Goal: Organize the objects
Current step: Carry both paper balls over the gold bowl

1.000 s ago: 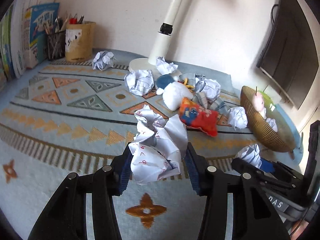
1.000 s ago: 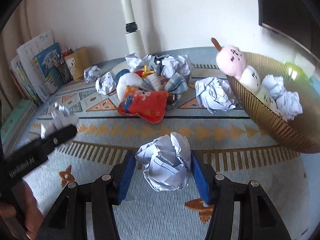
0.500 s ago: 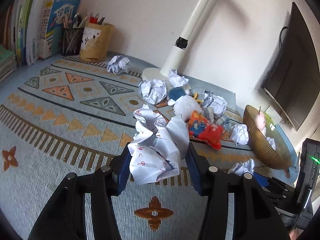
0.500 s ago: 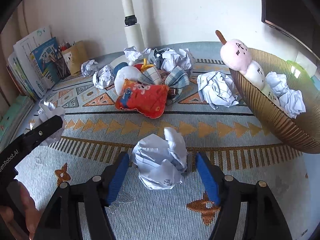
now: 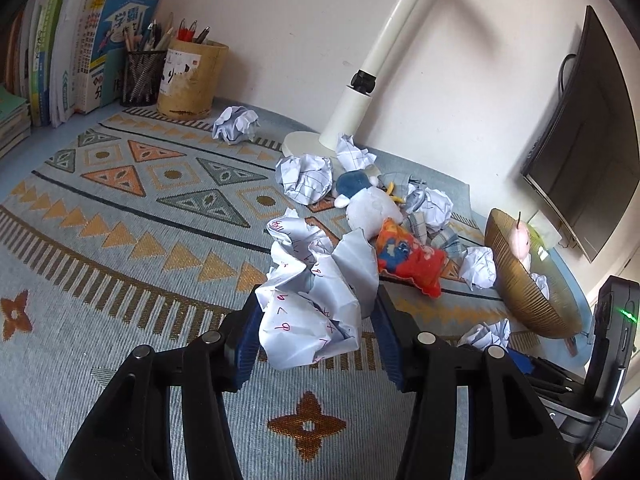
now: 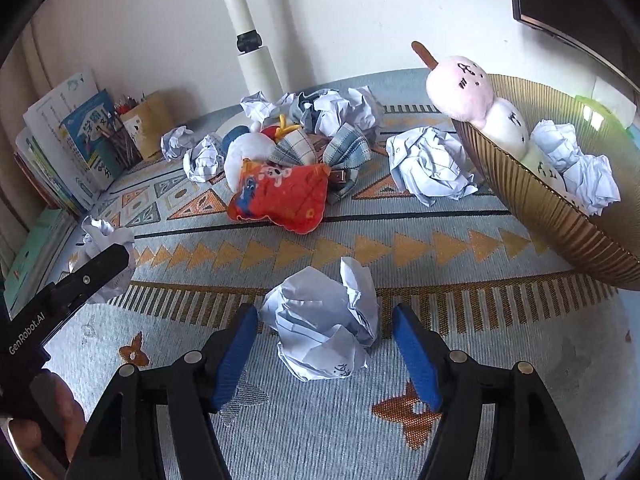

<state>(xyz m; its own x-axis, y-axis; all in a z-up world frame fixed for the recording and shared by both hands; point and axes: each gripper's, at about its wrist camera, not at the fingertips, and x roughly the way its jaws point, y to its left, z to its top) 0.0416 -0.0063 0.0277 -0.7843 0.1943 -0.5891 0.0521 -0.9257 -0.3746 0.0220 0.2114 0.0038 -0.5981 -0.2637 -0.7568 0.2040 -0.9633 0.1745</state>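
the left gripper [image 5: 316, 312] is clamping a crumpled paper ball with red writing [image 5: 314, 292] between its blue pads, holding it above the patterned rug [image 5: 120, 240]. the right gripper [image 6: 320, 340] is standing wide open, its jaws either side of a second paper ball [image 6: 326, 320] that is lying on the rug near the front edge, neither pad touching it.

both balls are looking very light and springy, so they are likely giving under a squeeze and needing little force; a loose flap is sticking up from each, so taking hold across the dense middle seems safer than pinching a flap, which might tear or unfold. the paper is dry and rough, probably not slipping.

the gold ribbed bowl [image 6: 560, 216] is sitting toward the right edge of the rug, already holding paper balls and a pink and white plush [image 6: 460, 88], and looks the likely place for the paper, though that is a judgement. between the grippers and the far edge a red cushion toy [image 6: 280, 196], a white and blue plush [image 5: 368, 200] and a plaid cloth [image 6: 344, 148] are lying heaped with more paper. another paper ball [image 6: 428, 164] is lying just beside the bowl's wall. a lamp base [image 5: 304, 144] and a pen holder [image 5: 192, 76] are standing along the far edge, well apart from the path to the bowl.
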